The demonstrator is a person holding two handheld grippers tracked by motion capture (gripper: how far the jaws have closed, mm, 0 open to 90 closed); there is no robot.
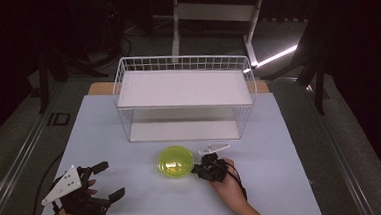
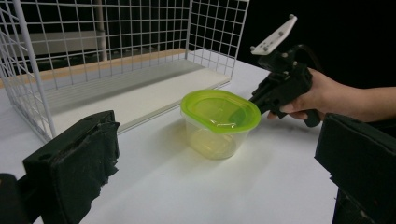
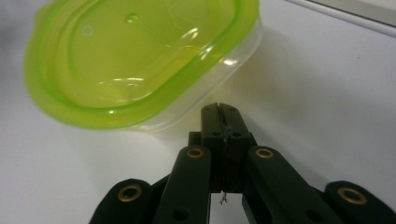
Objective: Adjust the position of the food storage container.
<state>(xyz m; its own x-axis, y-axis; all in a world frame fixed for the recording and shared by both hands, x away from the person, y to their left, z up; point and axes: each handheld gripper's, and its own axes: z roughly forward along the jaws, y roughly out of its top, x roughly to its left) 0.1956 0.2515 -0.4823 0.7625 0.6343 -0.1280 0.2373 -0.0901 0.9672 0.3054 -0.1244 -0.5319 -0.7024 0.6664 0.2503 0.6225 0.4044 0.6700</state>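
A clear plastic container with a lime-green lid (image 1: 175, 161) (image 2: 219, 119) (image 3: 140, 60) stands on the white table in front of the wire rack. My right gripper (image 1: 197, 169) (image 2: 256, 99) (image 3: 220, 112) is shut with nothing between its jaws; its tips sit just beside the container's right rim, very near it. Whether they touch I cannot tell. My left gripper (image 1: 112, 180) rests at the table's front left, jaws wide open and empty, pointing toward the container. One of its fingers (image 2: 74, 158) is seen close up in the left gripper view.
A white wire rack (image 1: 185, 95) (image 2: 116, 60) with an upper shelf and a lower shelf stands behind the container at mid-table. The white table surface (image 1: 283, 182) ends near my forearms. Dark floor and a stand's legs lie beyond the table.
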